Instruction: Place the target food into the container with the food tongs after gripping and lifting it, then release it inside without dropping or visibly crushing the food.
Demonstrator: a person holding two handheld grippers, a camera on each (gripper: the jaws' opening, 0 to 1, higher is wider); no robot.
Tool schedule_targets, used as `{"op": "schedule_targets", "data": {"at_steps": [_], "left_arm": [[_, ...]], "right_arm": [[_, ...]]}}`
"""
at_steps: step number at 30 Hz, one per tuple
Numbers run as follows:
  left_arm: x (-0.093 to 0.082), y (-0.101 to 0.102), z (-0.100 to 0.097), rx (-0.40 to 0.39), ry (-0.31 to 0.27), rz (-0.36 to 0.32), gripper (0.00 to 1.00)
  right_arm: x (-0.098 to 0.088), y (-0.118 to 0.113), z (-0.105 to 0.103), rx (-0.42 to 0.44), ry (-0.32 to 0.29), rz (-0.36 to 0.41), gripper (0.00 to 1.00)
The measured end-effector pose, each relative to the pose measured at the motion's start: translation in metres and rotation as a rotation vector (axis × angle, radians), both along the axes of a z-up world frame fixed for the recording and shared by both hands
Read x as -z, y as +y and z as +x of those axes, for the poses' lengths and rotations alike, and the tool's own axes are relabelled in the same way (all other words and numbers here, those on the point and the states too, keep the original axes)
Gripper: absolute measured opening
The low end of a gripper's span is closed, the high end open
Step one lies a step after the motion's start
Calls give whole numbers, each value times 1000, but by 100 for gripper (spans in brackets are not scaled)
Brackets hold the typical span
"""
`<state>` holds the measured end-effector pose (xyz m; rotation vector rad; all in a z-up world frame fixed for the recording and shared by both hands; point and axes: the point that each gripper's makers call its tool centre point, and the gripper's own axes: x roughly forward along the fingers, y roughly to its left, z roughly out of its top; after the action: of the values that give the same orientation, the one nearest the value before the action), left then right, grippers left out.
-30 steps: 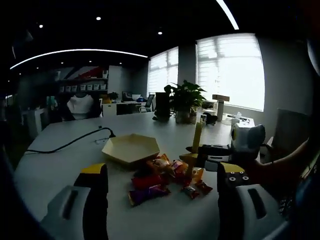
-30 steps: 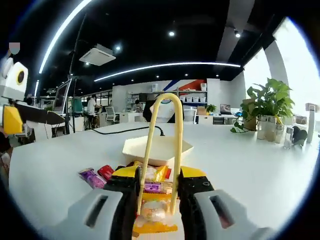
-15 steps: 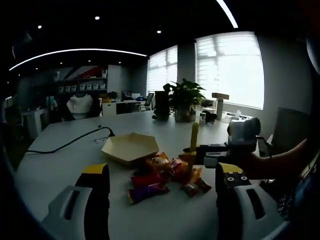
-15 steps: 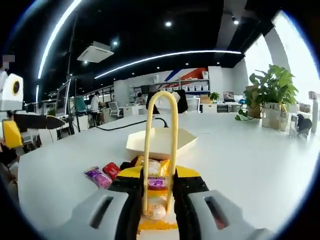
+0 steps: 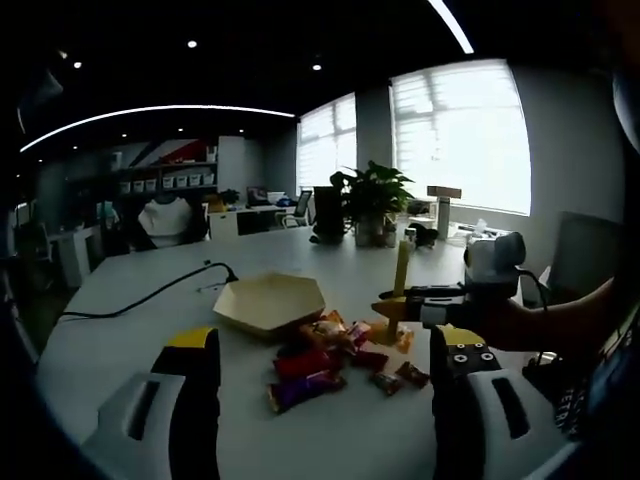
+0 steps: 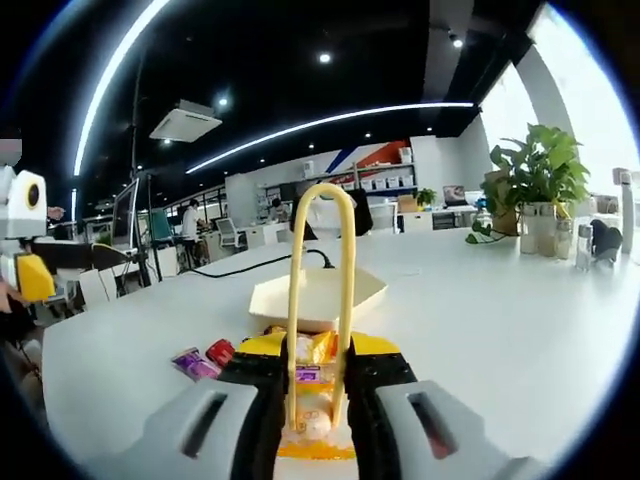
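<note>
A: What is the right claw (image 6: 316,375) doing at this moment?

B: Its jaws are pressing the yellow food tongs (image 6: 320,300) together, so the claw is closed on the tongs. In the right gripper view a pale wrapped snack (image 6: 312,418) is sitting between the tong arms, low between the jaws — it seems to be gripped, but I cannot tell if it is already off the bench (image 6: 500,320).

A: And the left claw (image 5: 325,375)?

B: It is standing wide open and holding nothing, above the near side of the bench, well apart from the pile of snack packets (image 5: 335,355).

A: Where is the container?

B: The pale hexagonal tray (image 5: 270,300) is lying just behind the pile. In the right gripper view it is straight ahead, past the loop of the tongs.

A: So how should the person be doing this step well?

B: Probably by holding the squeeze steady — firm enough that the snack is not slipping, not so hard that it is deforming — and by carrying it low and level over the tray rim before opening.
</note>
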<state>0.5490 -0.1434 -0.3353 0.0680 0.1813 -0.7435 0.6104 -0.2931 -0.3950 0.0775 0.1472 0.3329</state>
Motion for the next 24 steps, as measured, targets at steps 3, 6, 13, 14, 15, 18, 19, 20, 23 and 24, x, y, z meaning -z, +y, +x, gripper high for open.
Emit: {"op": "schedule_targets", "data": {"at_steps": [3, 6, 13, 14, 15, 18, 19, 20, 23, 24], "left_arm": [[-3, 2, 1, -7, -4, -4, 92], [-5, 4, 2, -11, -9, -8, 91], [-8, 8, 2, -19, -15, -9, 91], [-8, 9, 2, -20, -17, -9, 91], [-9, 9, 2, -21, -19, -9, 91], [-11, 8, 1, -16, -20, -9, 91], [-13, 8, 1, -12, -29, -1, 91], [-14, 8, 1, -13, -32, 1, 92], [-18, 7, 1, -8, -36, -2, 92], [-19, 8, 1, -9, -42, 1, 93]], "right_arm": [[-6, 0, 0, -6, -9, 2, 16], [-16, 3, -1, -17, -23, 1, 16], [-38, 5, 6, -23, -62, -2, 16], [-42, 5, 8, -24, -67, 7, 16], [-45, 5, 9, -25, -71, 12, 16], [-54, 7, 12, -27, -92, 7, 16], [-57, 8, 14, -30, -95, 5, 16], [-58, 8, 14, -29, -98, 6, 16], [-64, 10, 19, -31, -107, 5, 17], [-65, 11, 23, -34, -107, 4, 17]]}}
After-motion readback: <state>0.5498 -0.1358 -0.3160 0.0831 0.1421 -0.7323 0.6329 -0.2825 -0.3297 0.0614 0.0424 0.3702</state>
